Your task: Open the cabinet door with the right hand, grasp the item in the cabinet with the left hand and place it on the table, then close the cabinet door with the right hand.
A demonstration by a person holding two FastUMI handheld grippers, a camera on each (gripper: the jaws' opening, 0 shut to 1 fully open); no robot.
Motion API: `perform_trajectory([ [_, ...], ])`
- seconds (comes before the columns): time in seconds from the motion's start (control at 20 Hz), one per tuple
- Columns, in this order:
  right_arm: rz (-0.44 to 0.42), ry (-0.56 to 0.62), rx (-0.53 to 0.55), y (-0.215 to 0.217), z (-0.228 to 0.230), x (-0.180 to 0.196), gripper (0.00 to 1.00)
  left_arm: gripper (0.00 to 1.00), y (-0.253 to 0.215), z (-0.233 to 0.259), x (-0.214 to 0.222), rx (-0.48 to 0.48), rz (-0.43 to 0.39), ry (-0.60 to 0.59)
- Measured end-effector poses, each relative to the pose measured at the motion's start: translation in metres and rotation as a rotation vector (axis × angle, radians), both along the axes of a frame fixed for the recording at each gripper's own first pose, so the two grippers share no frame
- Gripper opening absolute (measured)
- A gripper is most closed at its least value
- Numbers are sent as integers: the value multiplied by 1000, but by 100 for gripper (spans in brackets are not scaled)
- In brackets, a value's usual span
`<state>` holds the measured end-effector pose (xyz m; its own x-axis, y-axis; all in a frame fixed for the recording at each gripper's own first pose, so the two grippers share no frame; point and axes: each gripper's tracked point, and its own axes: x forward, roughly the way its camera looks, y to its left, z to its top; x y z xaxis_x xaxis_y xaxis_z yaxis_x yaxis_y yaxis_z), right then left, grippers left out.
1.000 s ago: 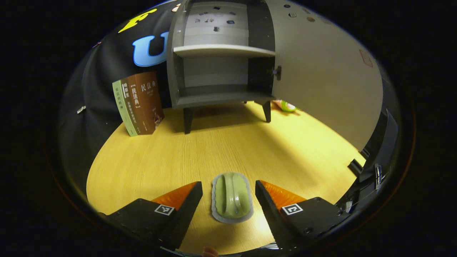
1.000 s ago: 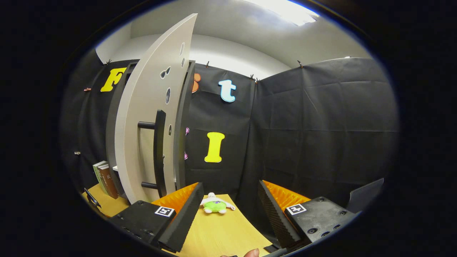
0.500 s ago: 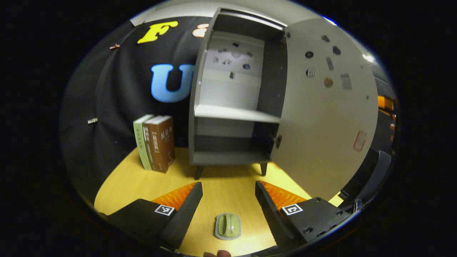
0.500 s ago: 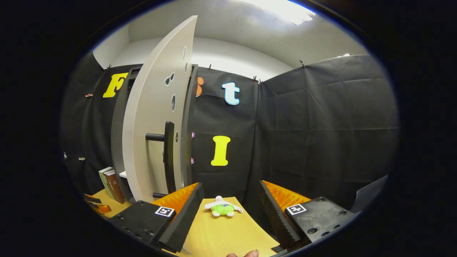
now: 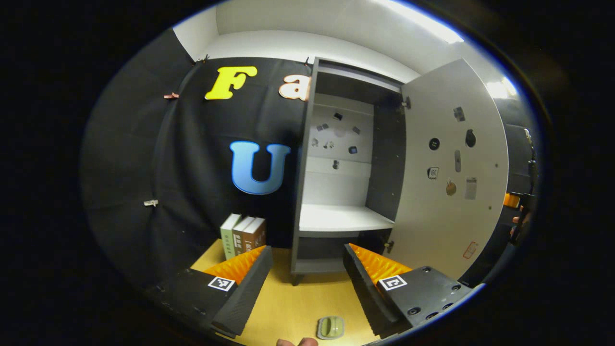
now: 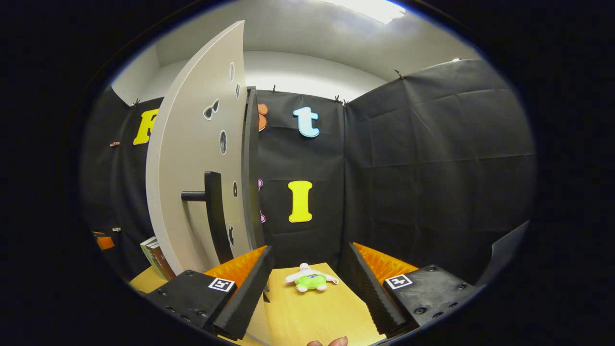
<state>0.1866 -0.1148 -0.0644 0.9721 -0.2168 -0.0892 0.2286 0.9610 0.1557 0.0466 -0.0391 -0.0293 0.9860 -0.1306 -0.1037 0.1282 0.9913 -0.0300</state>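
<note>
Tabletop (image 5: 288,307): green item (image 5: 330,327) below spread jaws

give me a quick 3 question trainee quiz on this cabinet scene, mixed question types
1. True or false: the cabinet door stands open.
2. Where does the green dish lie? A) on the cabinet's upper shelf B) on the table, near the left tongs C) between shut tongs
3. Fill in: the thing the right tongs would push or pull to shut the door is its dark ____.

Key: 1 true; 2 B; 3 handle
</note>
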Motion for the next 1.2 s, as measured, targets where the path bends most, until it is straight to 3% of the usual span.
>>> perform_trajectory([
  [0.3, -13, -10, -25, 7, 5, 0, 95, 93, 30, 21, -4, 5, 30, -40],
  [0.6, 3, -13, 49, 26, 1, 1, 95, 93, 32, 7, -10, 11, 28, -22],
  [0.9, 73, -14, 181, 73, -4, -1, 97, 93, 31, 10, -13, 24, 13, -33],
  [1.2, 169, -20, 187, 129, 1, 10, 97, 93, 32, 13, -17, 32, 17, -49],
])
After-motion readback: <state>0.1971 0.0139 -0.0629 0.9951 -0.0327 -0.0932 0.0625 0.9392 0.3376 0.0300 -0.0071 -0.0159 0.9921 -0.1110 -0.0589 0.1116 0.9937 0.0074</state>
